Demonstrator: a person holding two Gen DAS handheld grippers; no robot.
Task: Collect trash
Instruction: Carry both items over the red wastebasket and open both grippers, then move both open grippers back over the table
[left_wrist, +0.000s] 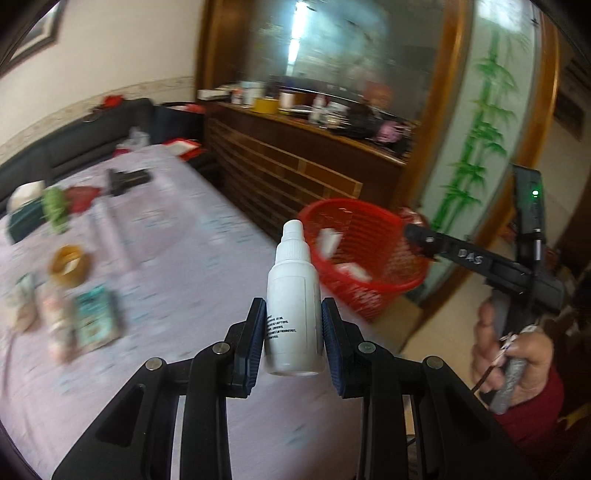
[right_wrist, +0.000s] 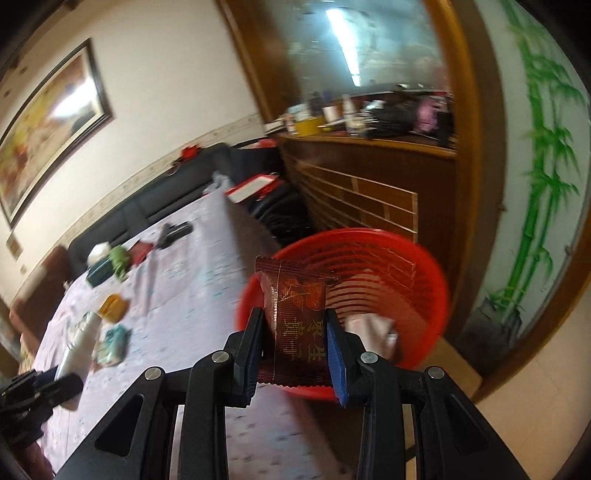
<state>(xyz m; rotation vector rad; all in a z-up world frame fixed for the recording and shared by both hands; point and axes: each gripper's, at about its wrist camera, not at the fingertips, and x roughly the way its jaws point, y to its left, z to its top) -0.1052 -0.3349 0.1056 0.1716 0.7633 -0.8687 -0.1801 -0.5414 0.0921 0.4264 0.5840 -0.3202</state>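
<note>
Left gripper (left_wrist: 293, 332) was clamped on a white dropper bottle (left_wrist: 293, 295) above the counter (left_wrist: 184, 240); right gripper (right_wrist: 293, 343) was clamped on a brown snack packet (right_wrist: 295, 317) over the red basket (right_wrist: 417, 280).

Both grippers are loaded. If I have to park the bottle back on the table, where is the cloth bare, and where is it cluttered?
Bare cloth runs down the table's middle, between the yellow tape roll and the red basket, and in front of the left gripper holding the white bottle. Crowded: the left edge around the teal packet, and the far end by the green item.
</note>
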